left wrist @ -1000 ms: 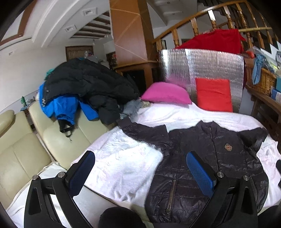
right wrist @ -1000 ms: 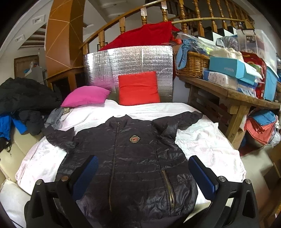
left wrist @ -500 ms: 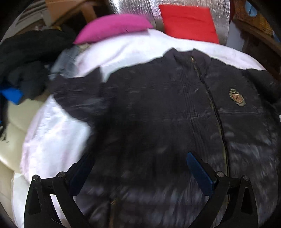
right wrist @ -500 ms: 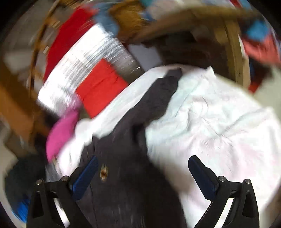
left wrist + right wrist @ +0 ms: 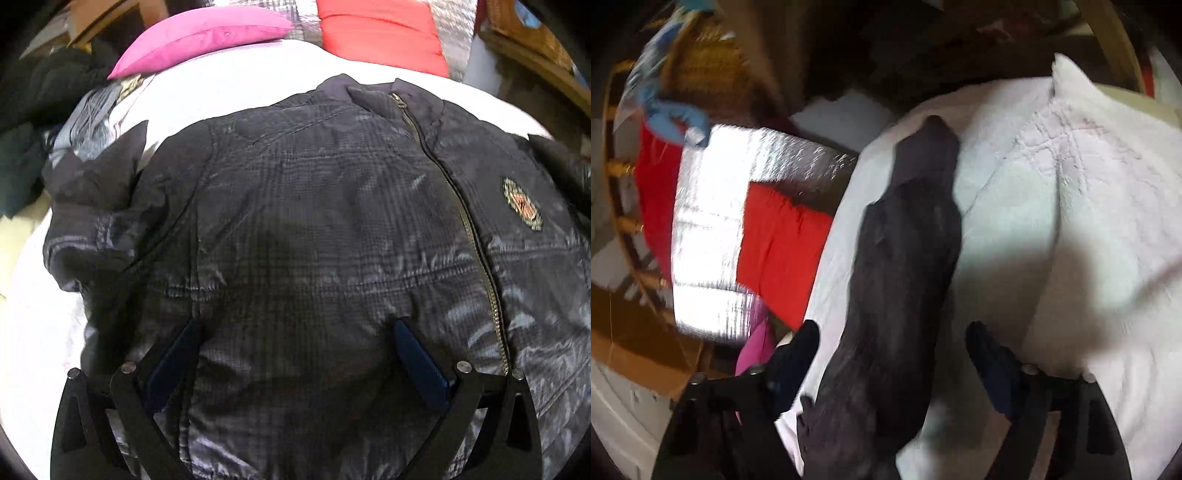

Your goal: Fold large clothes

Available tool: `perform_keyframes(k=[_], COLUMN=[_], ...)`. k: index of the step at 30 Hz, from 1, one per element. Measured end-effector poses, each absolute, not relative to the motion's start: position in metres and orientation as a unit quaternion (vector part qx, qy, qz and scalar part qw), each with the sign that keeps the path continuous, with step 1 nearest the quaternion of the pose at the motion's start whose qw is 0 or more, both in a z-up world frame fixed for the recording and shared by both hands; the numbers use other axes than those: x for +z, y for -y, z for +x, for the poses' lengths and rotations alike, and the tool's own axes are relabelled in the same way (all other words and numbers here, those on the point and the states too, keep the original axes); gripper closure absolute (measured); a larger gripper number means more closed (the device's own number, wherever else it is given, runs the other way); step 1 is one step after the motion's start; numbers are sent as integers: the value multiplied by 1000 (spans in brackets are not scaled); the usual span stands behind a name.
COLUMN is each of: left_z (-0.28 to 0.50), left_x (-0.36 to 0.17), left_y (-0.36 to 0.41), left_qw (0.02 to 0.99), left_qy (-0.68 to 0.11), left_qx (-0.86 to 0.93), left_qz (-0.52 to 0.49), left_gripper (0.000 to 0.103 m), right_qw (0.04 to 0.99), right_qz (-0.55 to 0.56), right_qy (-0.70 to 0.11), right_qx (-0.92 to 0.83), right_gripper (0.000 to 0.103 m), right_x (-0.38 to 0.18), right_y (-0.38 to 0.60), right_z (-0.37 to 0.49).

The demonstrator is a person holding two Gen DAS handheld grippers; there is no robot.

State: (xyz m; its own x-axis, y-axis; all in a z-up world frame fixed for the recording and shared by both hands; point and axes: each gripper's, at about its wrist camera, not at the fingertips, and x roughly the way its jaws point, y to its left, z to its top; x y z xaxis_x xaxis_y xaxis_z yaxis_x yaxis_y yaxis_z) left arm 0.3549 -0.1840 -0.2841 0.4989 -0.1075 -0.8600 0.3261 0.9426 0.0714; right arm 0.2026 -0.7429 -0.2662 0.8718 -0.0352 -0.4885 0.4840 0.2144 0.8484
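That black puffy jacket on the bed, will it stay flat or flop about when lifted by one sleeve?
The jacket probably flops: its sleeve lies limp and creased. Its glossy shell looks slippery. The quilted padding suggests it is light for its bulk.

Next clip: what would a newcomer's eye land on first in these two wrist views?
The black quilted jacket fills the left wrist view, spread front-up on the white bed cover, its crest patch to the right of the zip. In the right wrist view one sleeve stretches away between the open right gripper, with a red cushion to the left.
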Motion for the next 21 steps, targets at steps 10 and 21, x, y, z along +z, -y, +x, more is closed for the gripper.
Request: perform_keyframes(k=[10, 21], left_z=[346, 341], left_x=[-283, -204], left_y=[172, 112], left_qw=[855, 914], left_qy=[-480, -382], left_qx=[-156, -111], left_qz=[119, 85], left_gripper=[0, 0], right_qw=[811, 912], right_qz=[517, 372], right_qy=[-211, -171], right_qx=[-176, -40], right_gripper=[91, 93], right_x=[-241, -86], right_y=[723, 544], right_z=[246, 255])
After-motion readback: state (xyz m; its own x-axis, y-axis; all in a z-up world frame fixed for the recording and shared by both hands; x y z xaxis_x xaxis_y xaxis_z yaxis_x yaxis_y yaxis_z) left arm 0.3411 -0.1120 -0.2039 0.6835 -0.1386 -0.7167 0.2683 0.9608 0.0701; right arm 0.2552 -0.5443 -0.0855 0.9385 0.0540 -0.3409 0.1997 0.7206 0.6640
